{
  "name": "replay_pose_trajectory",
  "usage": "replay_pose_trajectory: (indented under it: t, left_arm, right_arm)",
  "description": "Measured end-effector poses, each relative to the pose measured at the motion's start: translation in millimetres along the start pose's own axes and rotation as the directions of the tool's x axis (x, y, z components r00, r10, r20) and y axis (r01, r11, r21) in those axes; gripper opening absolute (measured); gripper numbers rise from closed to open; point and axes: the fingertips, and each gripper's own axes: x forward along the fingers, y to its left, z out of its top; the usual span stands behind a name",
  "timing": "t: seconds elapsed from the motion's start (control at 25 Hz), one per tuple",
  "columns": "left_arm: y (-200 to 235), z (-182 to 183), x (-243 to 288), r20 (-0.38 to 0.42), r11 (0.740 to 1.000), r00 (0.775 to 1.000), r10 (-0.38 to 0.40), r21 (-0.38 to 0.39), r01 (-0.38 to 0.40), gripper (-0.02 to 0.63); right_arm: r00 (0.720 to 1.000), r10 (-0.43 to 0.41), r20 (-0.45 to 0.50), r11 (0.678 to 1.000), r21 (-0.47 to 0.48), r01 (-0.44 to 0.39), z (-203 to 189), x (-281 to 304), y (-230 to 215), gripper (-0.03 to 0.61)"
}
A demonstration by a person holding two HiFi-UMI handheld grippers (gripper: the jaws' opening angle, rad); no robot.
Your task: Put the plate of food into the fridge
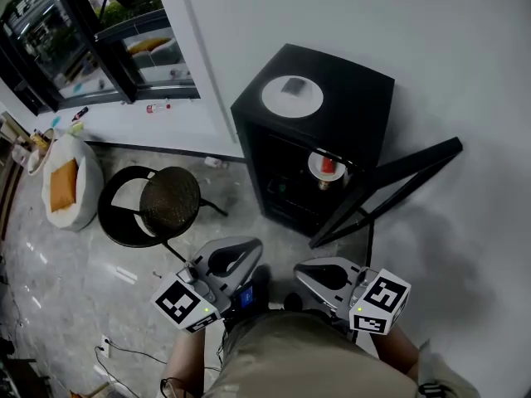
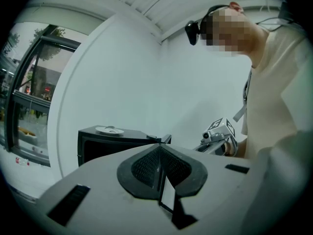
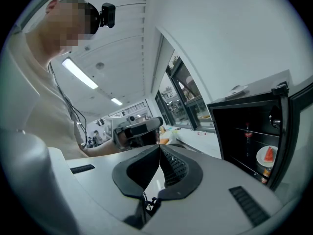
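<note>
A small black fridge [image 1: 348, 89] stands against the white wall with its door [image 1: 390, 191] swung open to the right. On a shelf inside sits a white plate with red food [image 1: 326, 166], also seen in the right gripper view [image 3: 267, 155]. A second white plate [image 1: 292, 95] rests on the fridge's top. My left gripper [image 1: 251, 246] and right gripper [image 1: 304, 270] are held close to my body, short of the fridge. Both are shut with nothing between their pads [image 2: 149, 165] [image 3: 173, 168]. Neither touches the fridge or a plate.
A round wicker stool [image 1: 170, 196] with a black ring base stands left of the fridge. A white bag with an orange patch [image 1: 65, 181] lies by the window ledge. Cables [image 1: 124, 351] trail over the marble floor at the lower left.
</note>
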Motion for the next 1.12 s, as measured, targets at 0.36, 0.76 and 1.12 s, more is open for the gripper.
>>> replay_pose_trajectory:
  t: [0.36, 0.76, 1.12]
  left_arm:
    - [42.9, 11.9, 30.4, 0.056, 0.989, 0.988, -0.145, -0.013, 0.146, 0.011]
    - [100.1, 12.2, 28.2, 0.041, 0.97, 0.97, -0.242, -0.024, 0.243, 0.011]
    - [135.9, -0.3, 50.0, -0.011, 0.941, 0.942, -0.335, 0.037, 0.336, 0.011]
  right_arm:
    - [0.991, -0.134, 0.032, 0.991, 0.02, 0.133, 21.6, 21.8, -30.9, 0.02]
    - [0.973, -0.231, 0.026, 0.973, 0.031, 0.23, 38.3, 70.2, -49.0, 0.02]
    - [0.937, -0.349, 0.024, 0.937, 0.045, 0.348, 38.9, 95.3, -69.1, 0.02]
